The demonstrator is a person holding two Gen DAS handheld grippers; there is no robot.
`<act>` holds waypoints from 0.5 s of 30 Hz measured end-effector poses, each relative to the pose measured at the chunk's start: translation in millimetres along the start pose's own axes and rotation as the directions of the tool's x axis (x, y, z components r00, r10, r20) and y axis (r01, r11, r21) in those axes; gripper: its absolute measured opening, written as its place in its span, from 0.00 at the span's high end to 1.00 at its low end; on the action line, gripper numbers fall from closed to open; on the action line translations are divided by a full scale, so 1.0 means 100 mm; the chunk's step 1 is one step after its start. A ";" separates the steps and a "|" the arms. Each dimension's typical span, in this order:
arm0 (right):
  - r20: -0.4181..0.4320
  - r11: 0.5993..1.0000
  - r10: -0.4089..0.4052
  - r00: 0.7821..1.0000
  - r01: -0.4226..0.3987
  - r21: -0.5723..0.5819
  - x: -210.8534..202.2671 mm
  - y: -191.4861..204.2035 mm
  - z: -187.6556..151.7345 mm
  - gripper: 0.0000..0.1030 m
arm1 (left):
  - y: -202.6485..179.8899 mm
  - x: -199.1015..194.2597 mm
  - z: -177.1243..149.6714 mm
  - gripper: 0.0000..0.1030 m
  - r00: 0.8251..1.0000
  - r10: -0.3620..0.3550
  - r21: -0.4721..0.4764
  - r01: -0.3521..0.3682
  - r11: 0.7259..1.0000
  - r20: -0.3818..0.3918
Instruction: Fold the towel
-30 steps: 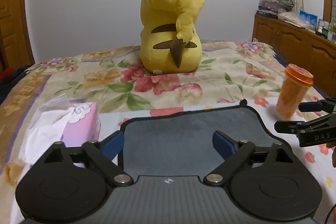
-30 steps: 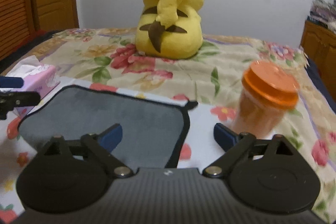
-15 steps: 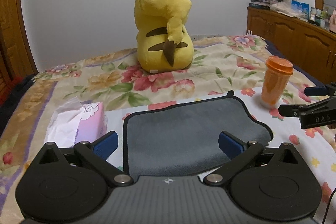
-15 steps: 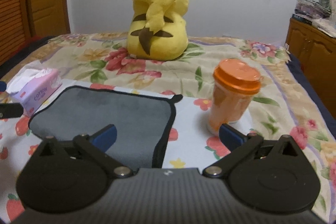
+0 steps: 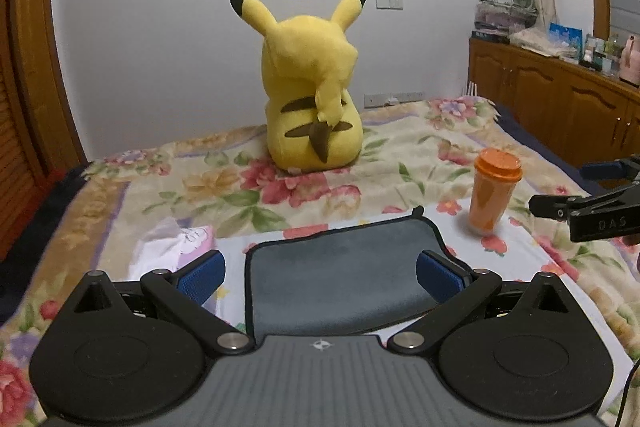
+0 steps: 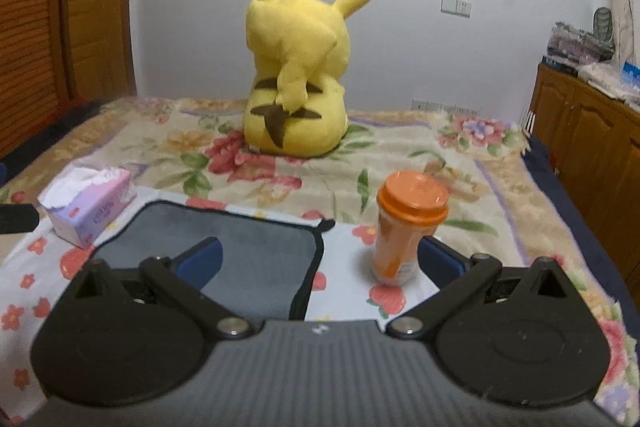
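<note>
1. The towel (image 5: 344, 279) — grey with a dark hem — lies flat on the flowered bedspread (image 5: 240, 187), straight ahead of the left gripper (image 5: 320, 277) and between the lines of its two blue pads. It looks doubled over already, though the layers cannot be told apart from here.

2. The left gripper is spread wide and holds nothing. It hangs above the towel's near edge, which I take as a stance for choosing the next hold, not for pinching.

3. The right gripper (image 6: 320, 261) is likewise wide apart and empty. From its view the towel (image 6: 240, 247) sits ahead and to its left, with the right-hand hem running between its pads; that side is probably the edge it would take.

4. An orange cup (image 6: 408, 227) with a lid stands upright just ahead of the right gripper's right pad, near the towel's far right corner but apart from it — the thing most likely to be knocked if that edge is swung over.

5. A tissue box (image 6: 90, 203) rests ahead and left of the left gripper, beside the towel's left hem, not touching it as far as can be seen.

6. A yellow plush toy (image 5: 312, 107) sits well beyond the towel, out of the working area.
</note>
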State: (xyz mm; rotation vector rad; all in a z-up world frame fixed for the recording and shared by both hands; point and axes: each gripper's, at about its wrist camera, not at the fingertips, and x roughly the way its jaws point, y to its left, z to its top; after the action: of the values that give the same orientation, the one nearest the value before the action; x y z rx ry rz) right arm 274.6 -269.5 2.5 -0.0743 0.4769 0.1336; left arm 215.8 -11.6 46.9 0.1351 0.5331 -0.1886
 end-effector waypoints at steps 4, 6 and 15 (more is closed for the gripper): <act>0.023 1.000 0.006 1.000 -0.006 -0.004 -0.20 0.02 0.08 0.00 | -0.03 -0.22 0.03 0.00 1.000 -0.009 0.000 0.009 1.000 0.005; 0.034 1.000 0.007 0.999 -0.007 -0.008 -0.29 0.04 0.10 0.00 | -0.04 -0.33 0.03 0.00 1.000 -0.007 0.002 0.007 1.000 0.010; 0.053 0.999 0.031 0.998 -0.032 0.008 -0.72 0.08 0.09 0.00 | -0.09 -0.84 0.00 0.00 0.999 0.016 -0.002 -0.016 1.000 0.031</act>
State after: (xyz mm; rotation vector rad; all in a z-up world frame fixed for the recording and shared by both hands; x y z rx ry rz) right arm 213.9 -268.5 43.5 -0.0540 0.4261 0.1639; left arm 142.5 -8.2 89.6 0.1340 0.5017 -0.1743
